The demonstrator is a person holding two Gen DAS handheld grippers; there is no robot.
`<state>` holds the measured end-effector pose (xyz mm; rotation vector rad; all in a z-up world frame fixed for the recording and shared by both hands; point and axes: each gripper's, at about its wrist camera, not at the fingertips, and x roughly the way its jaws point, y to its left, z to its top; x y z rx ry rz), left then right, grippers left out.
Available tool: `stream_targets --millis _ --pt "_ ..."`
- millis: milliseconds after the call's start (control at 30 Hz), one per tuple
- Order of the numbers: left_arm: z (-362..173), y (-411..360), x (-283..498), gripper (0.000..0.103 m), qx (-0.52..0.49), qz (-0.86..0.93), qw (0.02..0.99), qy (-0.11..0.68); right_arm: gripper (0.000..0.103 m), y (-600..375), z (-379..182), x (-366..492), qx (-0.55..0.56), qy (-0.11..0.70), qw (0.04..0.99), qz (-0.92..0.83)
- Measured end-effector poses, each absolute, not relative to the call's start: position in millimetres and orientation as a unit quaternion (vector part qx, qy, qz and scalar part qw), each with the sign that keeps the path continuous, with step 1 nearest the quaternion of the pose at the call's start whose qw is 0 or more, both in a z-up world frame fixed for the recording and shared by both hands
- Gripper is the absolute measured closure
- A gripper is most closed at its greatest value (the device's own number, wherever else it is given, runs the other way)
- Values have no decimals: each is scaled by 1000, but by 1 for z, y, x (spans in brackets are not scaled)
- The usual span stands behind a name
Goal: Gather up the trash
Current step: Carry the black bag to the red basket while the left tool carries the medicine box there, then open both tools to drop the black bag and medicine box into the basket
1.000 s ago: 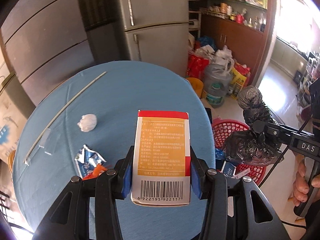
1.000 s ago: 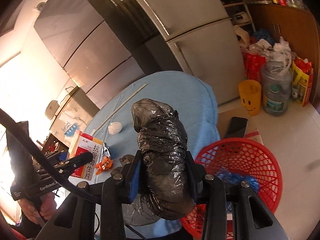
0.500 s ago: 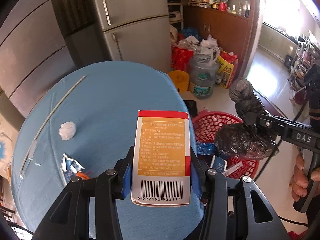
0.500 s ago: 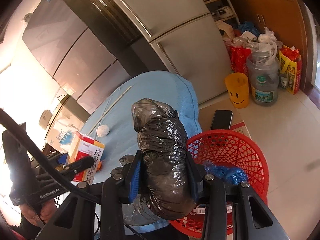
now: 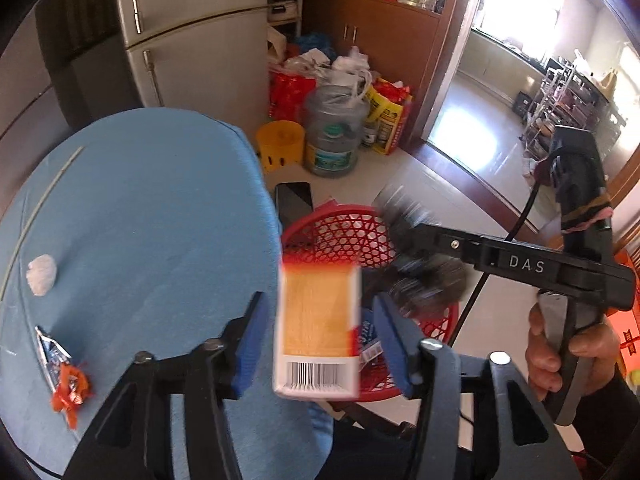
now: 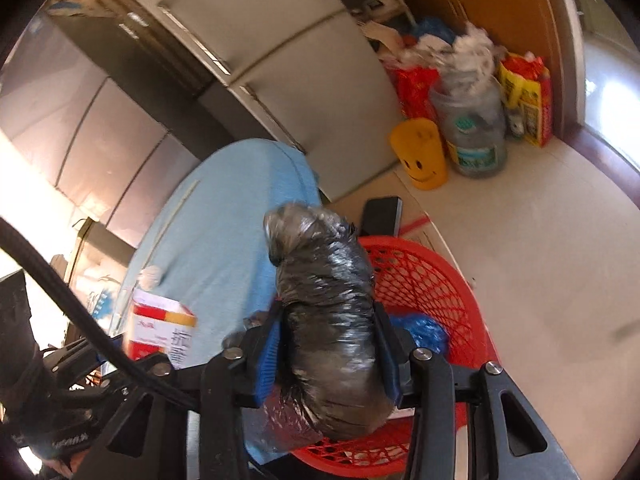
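Note:
My left gripper (image 5: pixel 320 340) has its jaws spread. The orange and white box (image 5: pixel 318 330) sits blurred between them with gaps on both sides, at the table edge beside the red basket (image 5: pixel 340 232). The box also shows in the right wrist view (image 6: pixel 160 330). My right gripper (image 6: pixel 328 352) is shut on a crumpled black plastic bag (image 6: pixel 326 304) and holds it over the red basket (image 6: pixel 440 280). A white paper ball (image 5: pixel 42 274) and an orange and silver wrapper (image 5: pixel 66 380) lie on the blue round table (image 5: pixel 140 220).
A phone (image 5: pixel 294 200) lies on the floor behind the basket. A yellow bucket (image 5: pixel 280 144), a large water jug (image 5: pixel 334 136) and bags stand by the fridge (image 5: pixel 200 40). A thin white stick (image 5: pixel 40 208) lies on the table's left.
My left gripper swung right toward the basket and opened; the box is loose and blurred between the jaws. My right gripper carried the black bag over the basket.

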<state>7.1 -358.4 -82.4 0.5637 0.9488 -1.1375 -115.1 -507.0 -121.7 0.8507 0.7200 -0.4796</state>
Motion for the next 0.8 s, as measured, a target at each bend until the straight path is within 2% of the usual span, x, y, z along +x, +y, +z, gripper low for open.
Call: stream_targets --millis 33,100,433,800 --pt "-82 -359 7 41 251 -512 703 424 43 -510 -125 -116 409 343 814 -227" --pt "-80 -359 8 39 252 -509 709 417 41 -513 -129 -119 423 342 809 -223" --pt "-73 -299 46 39 235 -439 759 420 41 -509 -112 -113 408 327 823 -221" --pt "-79 -157 96 38 163 -287 829 452 41 -458 -78 -36 358 331 863 -133"
